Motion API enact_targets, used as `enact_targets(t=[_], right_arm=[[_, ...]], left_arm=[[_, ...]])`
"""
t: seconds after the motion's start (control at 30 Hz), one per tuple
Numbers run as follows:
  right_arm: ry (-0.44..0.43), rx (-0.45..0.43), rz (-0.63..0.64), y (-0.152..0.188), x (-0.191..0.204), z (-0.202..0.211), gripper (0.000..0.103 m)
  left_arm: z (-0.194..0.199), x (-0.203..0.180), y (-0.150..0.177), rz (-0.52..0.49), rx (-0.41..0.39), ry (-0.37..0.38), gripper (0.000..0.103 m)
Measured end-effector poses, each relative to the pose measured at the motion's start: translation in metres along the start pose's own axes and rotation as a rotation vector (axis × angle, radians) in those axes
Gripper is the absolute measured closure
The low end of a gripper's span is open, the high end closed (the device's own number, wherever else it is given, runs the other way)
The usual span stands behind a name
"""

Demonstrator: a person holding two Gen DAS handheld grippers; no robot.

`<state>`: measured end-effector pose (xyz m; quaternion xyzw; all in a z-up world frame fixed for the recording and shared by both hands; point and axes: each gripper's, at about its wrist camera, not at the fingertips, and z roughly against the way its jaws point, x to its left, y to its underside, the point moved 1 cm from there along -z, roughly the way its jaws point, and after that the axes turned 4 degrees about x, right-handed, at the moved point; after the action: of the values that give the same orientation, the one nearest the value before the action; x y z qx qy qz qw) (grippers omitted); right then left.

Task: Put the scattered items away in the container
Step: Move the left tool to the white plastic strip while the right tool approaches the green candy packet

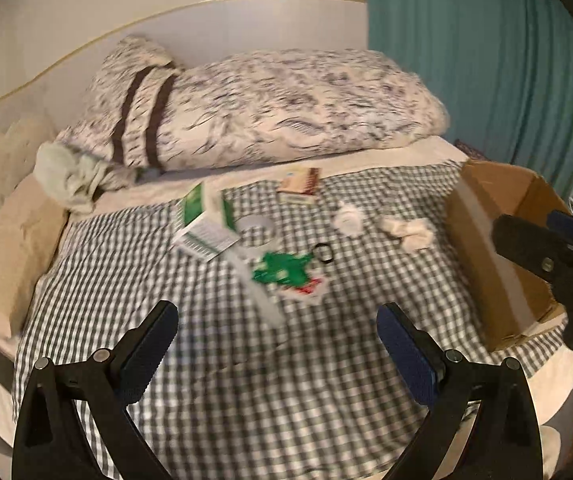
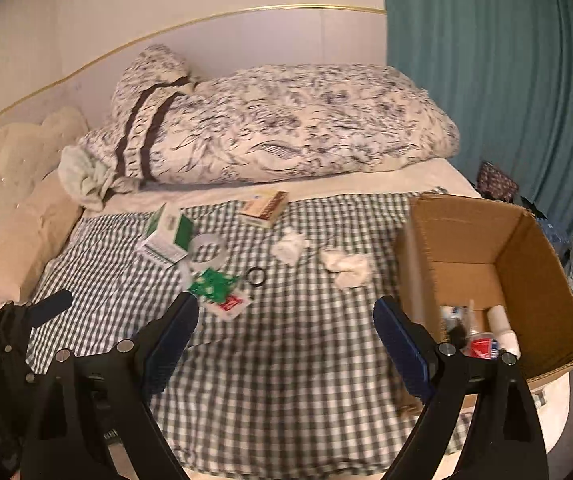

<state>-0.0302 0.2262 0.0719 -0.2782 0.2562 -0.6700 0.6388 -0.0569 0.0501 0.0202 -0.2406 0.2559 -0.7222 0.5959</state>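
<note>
Scattered items lie on a checkered cloth (image 1: 246,360) on the bed: a green-and-white box (image 1: 202,224), a tape roll (image 1: 255,229), a green packet (image 1: 284,270), a black ring (image 1: 323,252), a brown-and-white box (image 1: 299,185), a white crumpled piece (image 1: 349,218) and a beige wad (image 1: 408,231). The open cardboard box (image 2: 526,256) stands at the right and holds a few small items (image 2: 482,340). My left gripper (image 1: 277,354) is open and empty above the cloth. My right gripper (image 2: 286,346) is open and empty, beside the cardboard box.
A folded patterned duvet (image 1: 270,108) lies at the back of the bed. A pale green cloth (image 1: 70,176) and cream pillows (image 1: 2,208) are at the left. A teal curtain (image 1: 486,60) hangs at the right. The bed's near edge is below the grippers.
</note>
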Motion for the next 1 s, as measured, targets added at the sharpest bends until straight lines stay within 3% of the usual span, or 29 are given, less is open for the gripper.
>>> enact_targets(t=[0.23,0.4,0.5,0.63,1.0], right_arm=[[-0.035,0.012,0.006,0.013,0.028,-0.019,0.013],[-0.058,0.058,0.014,0.029,0.033,-0.043,0.013],[-0.046,0.084,0.026,0.035,0.031,-0.058,0.013],[-0.042,0.117,0.022,0.039,0.026,-0.082,0.013],[-0.044,0.206,0.022,0.047,0.013,-0.158,0.014]], left_arm=[[-0.022,0.044,0.024,0.059,0.042,-0.056,0.001],[-0.049,0.061,0.036,0.127,0.084,-0.042,0.001],[-0.061,0.064,0.036,0.187,0.069,-0.049,0.001],[-0.092,0.064,0.031,0.236,0.113,-0.051,0.001],[-0.166,0.05,0.017,0.209,0.189,-0.018,0.001]])
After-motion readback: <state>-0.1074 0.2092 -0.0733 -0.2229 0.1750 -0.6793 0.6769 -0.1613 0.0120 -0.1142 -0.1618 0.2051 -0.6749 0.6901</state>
